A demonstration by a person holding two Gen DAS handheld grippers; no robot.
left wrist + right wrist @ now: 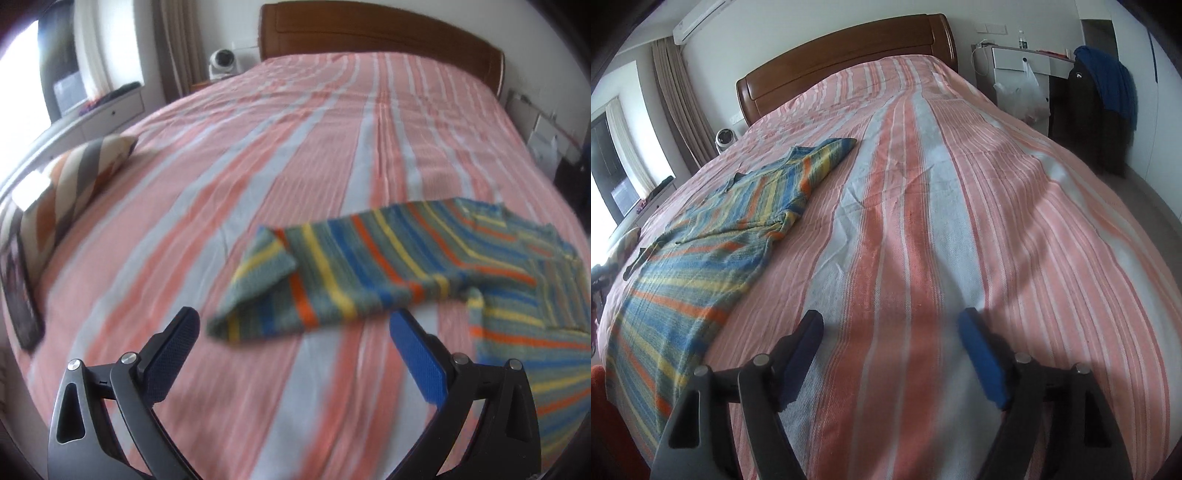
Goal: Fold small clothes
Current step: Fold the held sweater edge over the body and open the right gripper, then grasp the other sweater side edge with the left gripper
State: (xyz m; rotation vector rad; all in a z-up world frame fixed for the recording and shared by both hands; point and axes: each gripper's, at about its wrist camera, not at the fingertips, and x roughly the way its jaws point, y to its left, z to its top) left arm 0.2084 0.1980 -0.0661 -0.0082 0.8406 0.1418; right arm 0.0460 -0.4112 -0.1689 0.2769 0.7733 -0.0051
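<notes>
Left hand-held gripper (293, 328) held apart, empty, low centre of frame, just short of shirt (388, 266) sleeve. Right hand-held gripper (890, 332) apart, empty, over bare bed (923, 206); shirt at left of frame. Sleeve edge best pinched at single layer, then carried flat across body.

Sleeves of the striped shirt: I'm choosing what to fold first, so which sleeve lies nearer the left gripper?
The sleeve doubled over near the open left gripper; the other sleeve points toward the headboard.
</notes>
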